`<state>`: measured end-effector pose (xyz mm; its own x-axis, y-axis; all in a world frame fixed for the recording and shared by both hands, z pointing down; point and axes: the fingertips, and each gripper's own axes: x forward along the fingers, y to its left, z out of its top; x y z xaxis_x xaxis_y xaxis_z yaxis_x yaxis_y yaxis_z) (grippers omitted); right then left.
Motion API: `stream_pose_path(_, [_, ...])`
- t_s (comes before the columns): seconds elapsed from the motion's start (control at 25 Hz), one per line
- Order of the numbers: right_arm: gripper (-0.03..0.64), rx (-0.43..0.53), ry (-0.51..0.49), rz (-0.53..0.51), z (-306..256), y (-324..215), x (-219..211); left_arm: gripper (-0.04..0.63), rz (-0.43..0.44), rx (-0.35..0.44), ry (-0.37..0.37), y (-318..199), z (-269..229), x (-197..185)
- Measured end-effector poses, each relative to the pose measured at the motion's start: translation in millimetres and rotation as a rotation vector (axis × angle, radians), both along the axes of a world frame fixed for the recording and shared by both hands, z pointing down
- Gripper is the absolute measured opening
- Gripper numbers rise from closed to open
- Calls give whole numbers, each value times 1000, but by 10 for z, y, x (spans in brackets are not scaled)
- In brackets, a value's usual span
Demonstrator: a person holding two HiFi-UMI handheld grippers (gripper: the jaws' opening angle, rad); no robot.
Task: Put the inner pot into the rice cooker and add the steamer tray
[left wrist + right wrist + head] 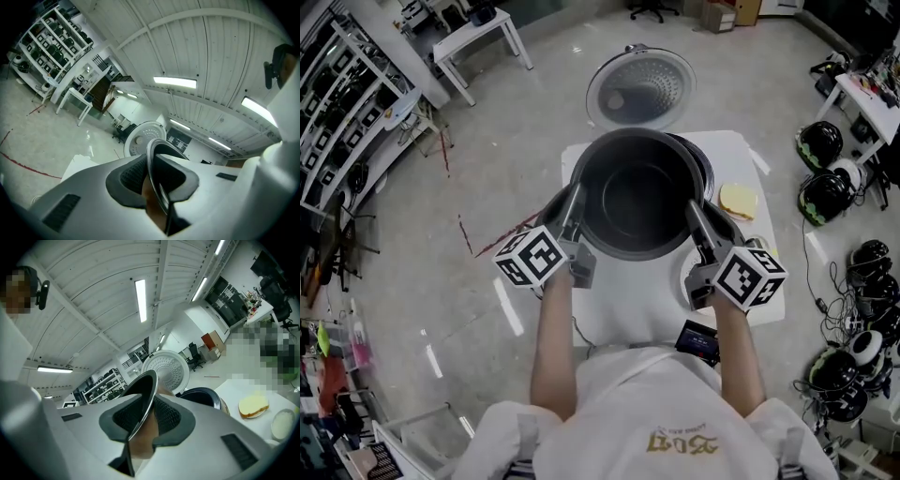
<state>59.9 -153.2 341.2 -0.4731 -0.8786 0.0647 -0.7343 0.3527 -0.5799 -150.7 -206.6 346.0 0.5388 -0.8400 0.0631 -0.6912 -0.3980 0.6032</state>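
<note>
Nearest, on the near edge of the white table (pixel 619 309), a small black device (pixel 698 339) (too small to say more). Just beyond it, both tongs pointing away from the body. Left gripper (pixel 575 204) clamped on the left rim of the inner pot (pixel 637 202), right gripper (pixel 695 214) clamped on the right rim, the thin metal edge pinched between ribbed pads in both gripper views. Pot carried in the air, mouth up, empty. Not yet seated in the rice cooker (pixel 202 397). Hanging over the cooker's near-left side, with the cooker's dark open mouth and rim showing past the pot's far-right edge. Inside of the cooker too dark to tell its content.

To the right on the table, apart from the pot, a yellow sponge-like piece (pixel 738 200) and a pale round thing (pixel 283 423). Behind the cooker, the open lid (pixel 640 89) with its perforated inner plate turned this way.

Further off on the floor, helmets (pixel 821 145) at the right, shelves (pixel 347 103) at the left, a small white side table (pixel 478 42) far back.
</note>
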Motion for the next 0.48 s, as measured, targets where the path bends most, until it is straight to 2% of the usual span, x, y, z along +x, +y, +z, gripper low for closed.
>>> stream_pose_path(0.48, [89, -8, -23, -31, 64, -529, 382, 74, -31, -18, -3, -451, 83, 361])
